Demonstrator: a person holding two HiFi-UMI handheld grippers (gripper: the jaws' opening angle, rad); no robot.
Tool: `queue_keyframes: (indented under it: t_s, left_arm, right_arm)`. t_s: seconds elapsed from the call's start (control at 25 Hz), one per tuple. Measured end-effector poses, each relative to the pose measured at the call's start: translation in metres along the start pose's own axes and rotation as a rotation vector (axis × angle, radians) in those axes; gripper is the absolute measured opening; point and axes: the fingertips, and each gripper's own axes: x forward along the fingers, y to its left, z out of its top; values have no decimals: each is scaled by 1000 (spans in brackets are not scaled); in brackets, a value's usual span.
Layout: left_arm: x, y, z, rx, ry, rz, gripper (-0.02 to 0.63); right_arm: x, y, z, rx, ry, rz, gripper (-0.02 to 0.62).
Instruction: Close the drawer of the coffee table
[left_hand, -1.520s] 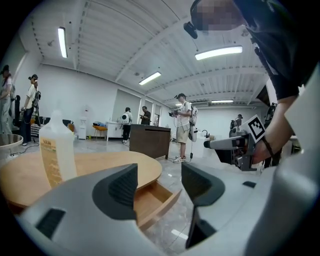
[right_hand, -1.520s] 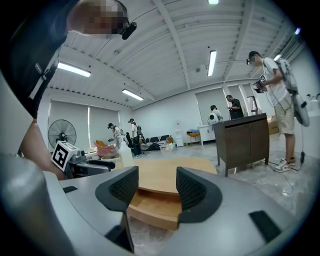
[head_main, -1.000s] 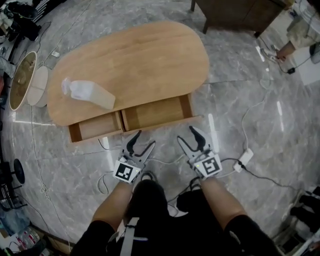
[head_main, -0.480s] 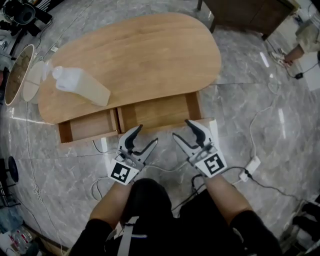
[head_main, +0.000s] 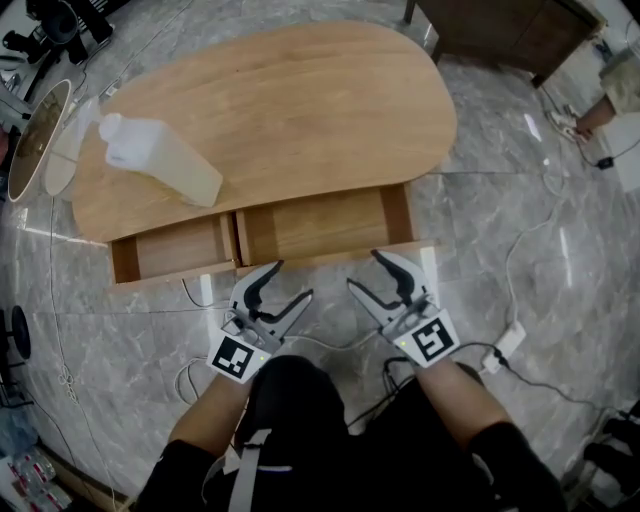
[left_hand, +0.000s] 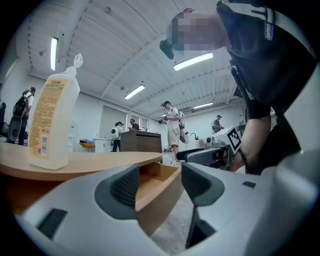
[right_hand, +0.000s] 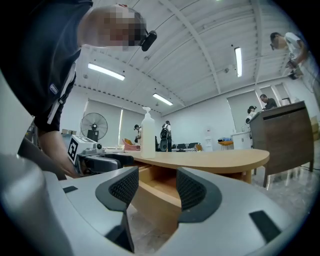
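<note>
An oval wooden coffee table (head_main: 290, 110) has its drawer section (head_main: 320, 225) pulled out toward me, showing two empty wooden compartments side by side. My left gripper (head_main: 290, 282) is open and empty, its tips just short of the drawer front (head_main: 330, 256). My right gripper (head_main: 364, 270) is also open and empty, almost at the front panel's right part. In the left gripper view the drawer's corner (left_hand: 155, 185) lies between the jaws. The right gripper view shows the drawer (right_hand: 155, 192) straight ahead between its jaws.
A white plastic bottle (head_main: 160, 160) stands on the tabletop's left end. A round lamp shade (head_main: 35, 140) sits left of the table. Cables and a power strip (head_main: 505, 340) lie on the marble floor. A dark cabinet (head_main: 490, 25) stands at the far right.
The head view has shifted, so the table sits higher and more to the right. Both grippers stay open just in front of the drawer. The drawer is out as far as before.
</note>
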Motion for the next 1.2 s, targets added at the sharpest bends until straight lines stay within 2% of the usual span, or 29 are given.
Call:
queue_keyframes:
  t_s: [0.24,0.32,0.4,0.44,0.56,0.64,0.72,0.96,1.12,1.2]
  left_arm:
    - [-13,-6,-16,-28,4,9,256]
    - [-16,-10,-27,14,35,-18,256]
    - [-18,-16,-42,108,94,-69,256]
    - [-19,-17,-49,97,102,-71,256]
    - [-17,-13,-69,-86,86,-6,256]
    - [-14,-8,-84,-139,105,11,256]
    - [-12,-3,-94,-174,116,21,256]
    - [-11,2,-101,-301,88,11,256]
    - [-10,7,-105,-407,62,15,253]
    - [-10,10,-107,-489,42,15,236]
  right_arm:
    - [1,17,-24,-17,24,34,229]
    - [-1,20,-35,-15,35,40,229]
    - [-6,21,-55,30,74,28,229]
    - [-9,23,-70,56,101,22,229]
    - [-14,21,-110,152,189,-19,229]
    - [-12,9,-128,196,219,-69,229]
    - [-9,-6,-139,235,204,-114,229]
    - [-6,-28,-134,348,137,-194,230]
    - [-9,-34,-136,395,134,-222,229]
    - [-9,-36,-135,436,130,-229,229]
